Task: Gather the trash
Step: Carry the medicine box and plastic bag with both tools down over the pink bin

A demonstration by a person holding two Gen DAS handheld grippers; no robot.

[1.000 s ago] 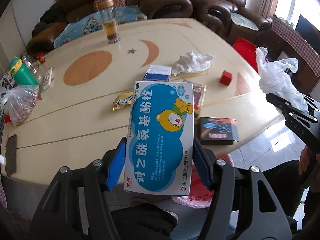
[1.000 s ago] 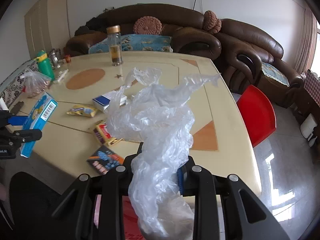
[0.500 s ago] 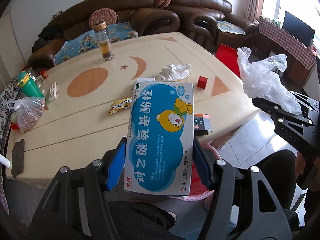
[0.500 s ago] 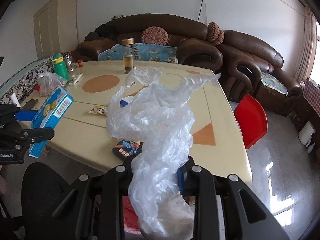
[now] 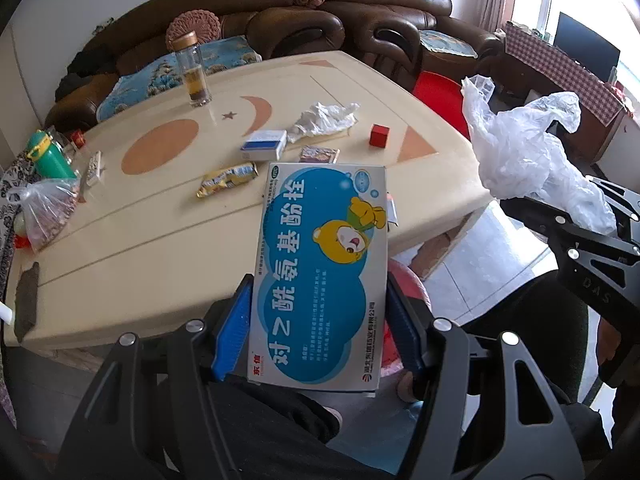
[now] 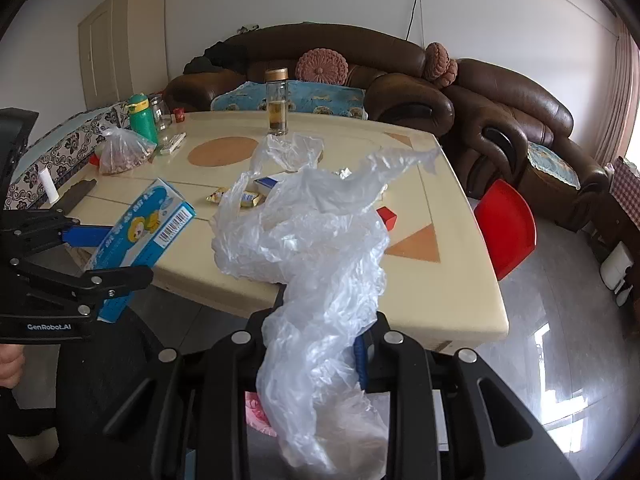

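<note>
Trash in both grippers, held off the near edge of the table [image 5: 132,248] — the left gripper [image 5: 318,320] pinches a blue medicine box [image 5: 320,272] across its width between its blue pads [image 5: 232,328], and the right gripper [image 6: 316,344] is pressed together on a crumpled clear plastic bag [image 6: 316,248] that billows up above the fingers.

More litter lies on the tabletop: a yellow snack wrapper [image 5: 228,178], a small blue-and-white box [image 5: 265,145], crumpled white tissue [image 5: 324,118], a red cube [image 5: 379,135], a dark packet [image 5: 320,155] partly hidden behind the held box.

Risks, as judged from here:
- The bag is slack and slippery; gripped only at a bunched waist, it could slide out if the pinch eases
- The box is held near its lower end, so a quick swing could lever it loose
- A bin is not clearly seen — something pink shows below the grippers, identity uncertain — so a drop could miss

Containers: a glass bottle [image 5: 193,70] with amber liquid in the bottom, a green flask [image 5: 47,156], contents hidden, and a knotted bag of reddish bits [image 5: 44,212]
</note>
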